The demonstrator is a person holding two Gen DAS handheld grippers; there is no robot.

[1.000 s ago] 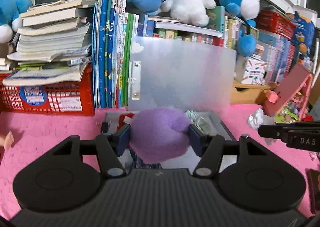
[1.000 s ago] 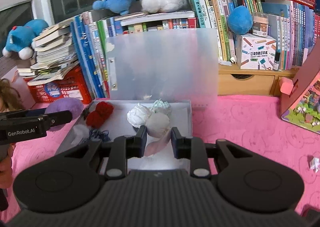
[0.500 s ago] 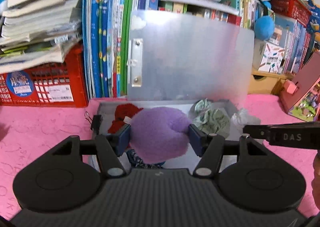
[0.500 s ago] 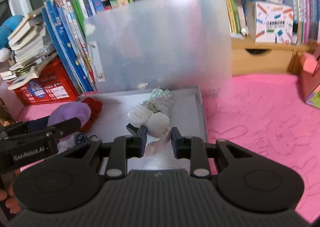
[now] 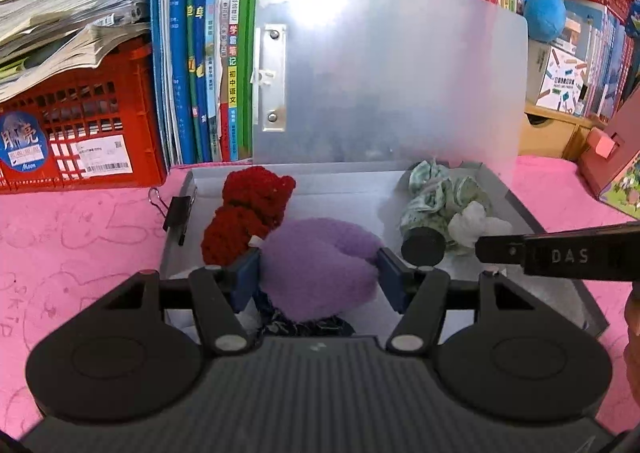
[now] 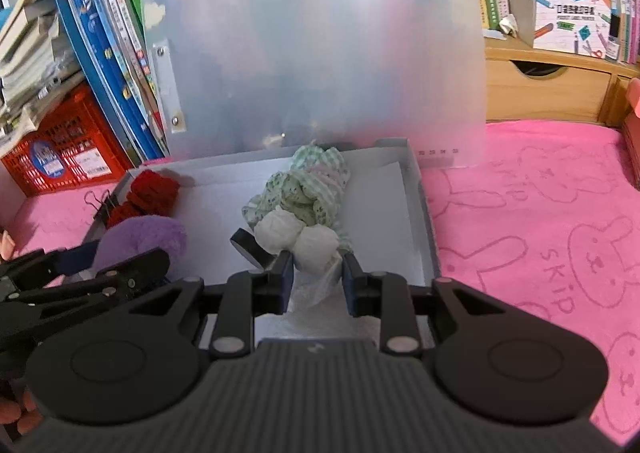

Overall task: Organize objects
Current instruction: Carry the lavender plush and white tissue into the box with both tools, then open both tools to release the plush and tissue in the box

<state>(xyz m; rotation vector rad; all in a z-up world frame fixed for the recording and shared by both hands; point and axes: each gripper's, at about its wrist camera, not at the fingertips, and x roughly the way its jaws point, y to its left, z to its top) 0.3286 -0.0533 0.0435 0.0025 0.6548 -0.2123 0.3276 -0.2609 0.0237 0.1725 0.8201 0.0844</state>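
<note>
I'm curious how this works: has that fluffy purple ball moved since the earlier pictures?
Yes. Clamped in the left gripper, the purple ball has come down and forward into the grey box, now beside the red yarn.

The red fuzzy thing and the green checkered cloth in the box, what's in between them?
Only the box's bare grey floor lies between the red knitted piece and the green checkered cloth, seen best in the right wrist view.

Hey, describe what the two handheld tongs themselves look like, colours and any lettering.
Both are matte black plastic: ribbed body, two round discs, silver rivets, blue pads on the fingers. The left tongs match the right tongs, whose side reads "DAS" in white.
</note>
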